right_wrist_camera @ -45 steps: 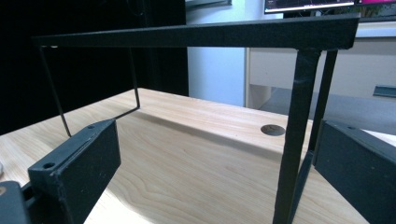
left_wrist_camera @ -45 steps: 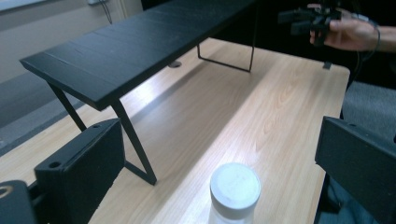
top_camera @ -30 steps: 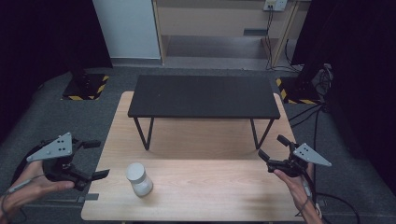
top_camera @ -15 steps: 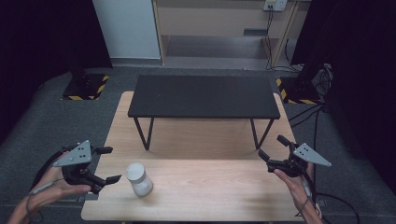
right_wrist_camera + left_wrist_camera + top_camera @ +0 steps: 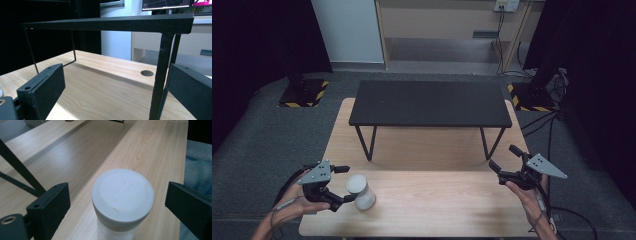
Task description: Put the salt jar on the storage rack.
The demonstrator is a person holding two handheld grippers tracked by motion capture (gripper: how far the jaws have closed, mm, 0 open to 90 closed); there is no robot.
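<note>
A white plastic jar (image 5: 361,192) with a round lid (image 5: 122,193) stands upright near the front left of the wooden table (image 5: 437,150). My left gripper (image 5: 346,184) has come in from the left at lid height. Its jaws have just been closing a little, and the jar now stands between them with a gap on each side, so neither pad touches it. At the table's right edge a hand holds my right gripper (image 5: 503,157) open and empty. It points at the black stand, whose near leg (image 5: 160,75) rises just in front of its right jaw.
A low black stand (image 5: 429,102) on thin metal legs covers the back half of the table. A round cable hole (image 5: 147,73) is in the tabletop under it. Grey carpet surrounds the table, with striped floor bases (image 5: 304,95) behind it and cables (image 5: 552,125) at the right.
My left gripper has moved right and down, from beyond the table's left edge to the jar, which now stands between its jaws. The right gripper and the jar have stayed put.
</note>
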